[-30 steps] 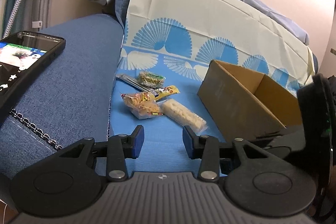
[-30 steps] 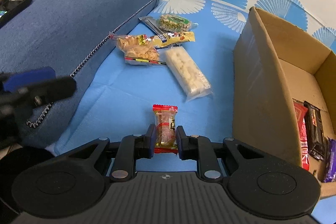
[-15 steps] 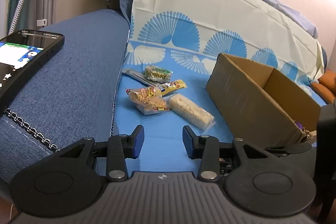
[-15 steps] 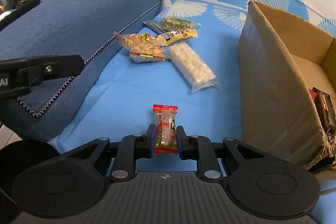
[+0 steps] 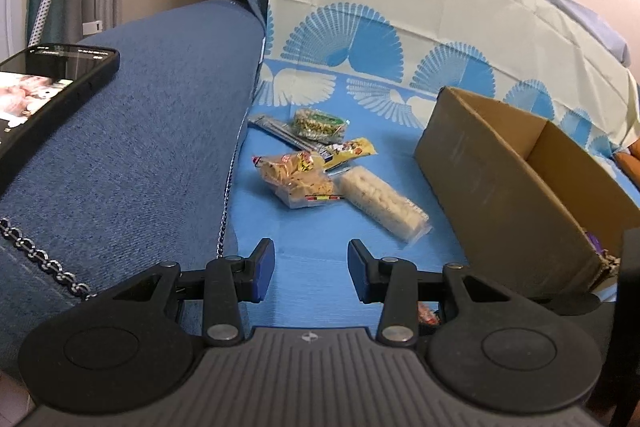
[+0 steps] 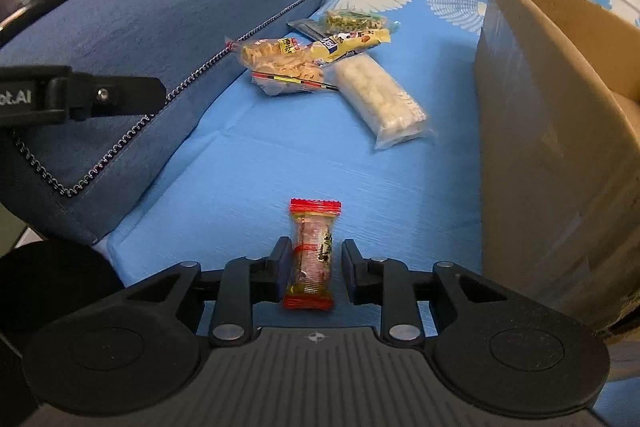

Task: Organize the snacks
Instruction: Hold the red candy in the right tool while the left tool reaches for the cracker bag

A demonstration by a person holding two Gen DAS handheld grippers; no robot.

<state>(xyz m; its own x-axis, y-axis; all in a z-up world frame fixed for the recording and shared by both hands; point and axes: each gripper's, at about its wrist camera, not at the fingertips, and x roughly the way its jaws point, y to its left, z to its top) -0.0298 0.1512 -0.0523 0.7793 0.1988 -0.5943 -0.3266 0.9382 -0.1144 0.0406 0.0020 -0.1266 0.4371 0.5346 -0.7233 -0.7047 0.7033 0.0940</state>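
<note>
nearest, our right gripper frames the red-ended candy between parted fingers, a gap showing on the right side; whether the left finger touches the wrapper we cannot tell. our left gripper stands open and empty above the blue cloth. farther on lie the rice-cracker pack, the chip bag, the yellow bar and the green-labelled snack, clustered together. at right stands the cardboard box.
</note>
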